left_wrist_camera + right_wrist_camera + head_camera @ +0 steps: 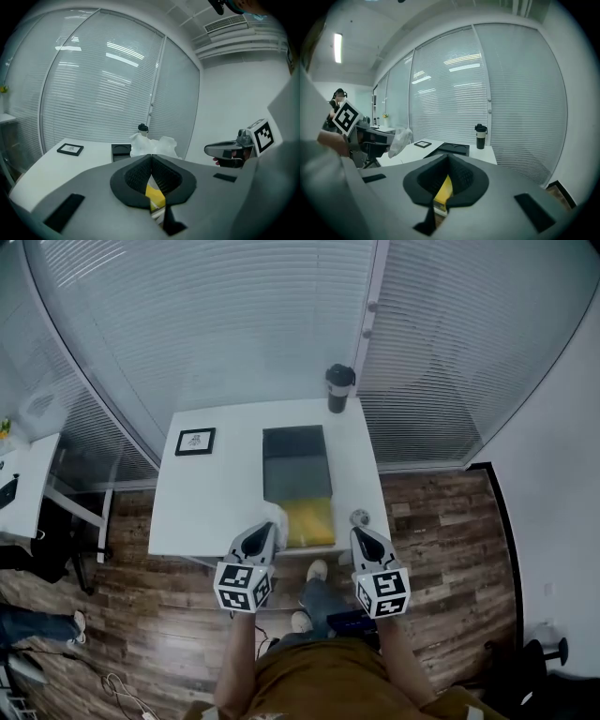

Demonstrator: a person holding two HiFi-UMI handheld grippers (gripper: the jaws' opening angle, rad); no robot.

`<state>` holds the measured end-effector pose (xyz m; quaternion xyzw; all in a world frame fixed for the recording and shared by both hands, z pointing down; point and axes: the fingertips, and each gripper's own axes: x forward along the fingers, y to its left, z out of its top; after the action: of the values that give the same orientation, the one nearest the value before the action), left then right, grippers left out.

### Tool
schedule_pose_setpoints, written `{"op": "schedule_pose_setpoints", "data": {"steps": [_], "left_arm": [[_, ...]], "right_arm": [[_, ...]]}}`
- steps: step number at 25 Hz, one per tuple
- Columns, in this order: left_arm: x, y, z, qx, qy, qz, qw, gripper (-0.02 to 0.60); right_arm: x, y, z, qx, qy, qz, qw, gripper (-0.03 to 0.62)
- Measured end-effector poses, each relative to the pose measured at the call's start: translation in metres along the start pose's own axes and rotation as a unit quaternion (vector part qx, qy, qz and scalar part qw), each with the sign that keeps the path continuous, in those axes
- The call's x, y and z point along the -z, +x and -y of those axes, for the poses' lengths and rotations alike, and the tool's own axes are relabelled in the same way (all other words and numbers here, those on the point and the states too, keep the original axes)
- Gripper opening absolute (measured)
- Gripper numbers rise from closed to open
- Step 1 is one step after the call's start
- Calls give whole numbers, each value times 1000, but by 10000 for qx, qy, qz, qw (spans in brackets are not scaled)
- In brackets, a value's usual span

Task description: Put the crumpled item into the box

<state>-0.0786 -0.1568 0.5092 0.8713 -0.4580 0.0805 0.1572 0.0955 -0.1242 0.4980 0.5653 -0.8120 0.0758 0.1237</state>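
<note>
The person stands at the near edge of the white table (211, 507), a gripper in each hand. The head view looks straight down and shows how things lie. The left gripper (270, 532) is at the table's near edge. The crumpled item (274, 515), white and papery, sits at its tips, just left of the yellow near end of the box (296, 465). The right gripper (359, 532) is on the other side of that yellow end, near a small round grey thing (359, 517) I can't make out.

From above the jaws are hard to read, but the gripper views settle it. The left gripper view shows its jaws clenched on the crumpled item (154, 144), which puffs out past the tips, with yellow showing through the slot below. The right gripper view shows its jaws pressed together with nothing between them, only yellow through the gap. Only this view shows the white wad (400, 142) from the side, dangling from the other gripper clear of the tabletop.

Farther back, the box's dark part lies mid-table and a small black picture frame (195, 441) lies to its left. A dark tumbler (339, 388) stands at the far edge, against the blinds.
</note>
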Motion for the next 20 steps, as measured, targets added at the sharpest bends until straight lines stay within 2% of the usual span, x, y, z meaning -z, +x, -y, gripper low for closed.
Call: {"op": "schedule_pose_setpoints", "data": {"steps": [5,9,11,16,20], "left_arm": [[-6,18,-6,30,80,-37,10000,26],[-11,33,-7,124,114,-80,9998,26],[-12,39,-9,144,81,-92,9998,26],[-7,54,-12,206,45,-205,9996,26],[2,60,-15,221,-34,-312,9993,26]], "right_arm": [[-15,21,-19,-716,2,362,9968,12],[-23,29,-34,-1107,-289,473,9923,12],[-24,37,-35,-1111,-460,415,9919,12],[-21,55,-14,-870,-24,376,9955,12],[-17,58,-7,-613,-180,420,9971,12]]}}
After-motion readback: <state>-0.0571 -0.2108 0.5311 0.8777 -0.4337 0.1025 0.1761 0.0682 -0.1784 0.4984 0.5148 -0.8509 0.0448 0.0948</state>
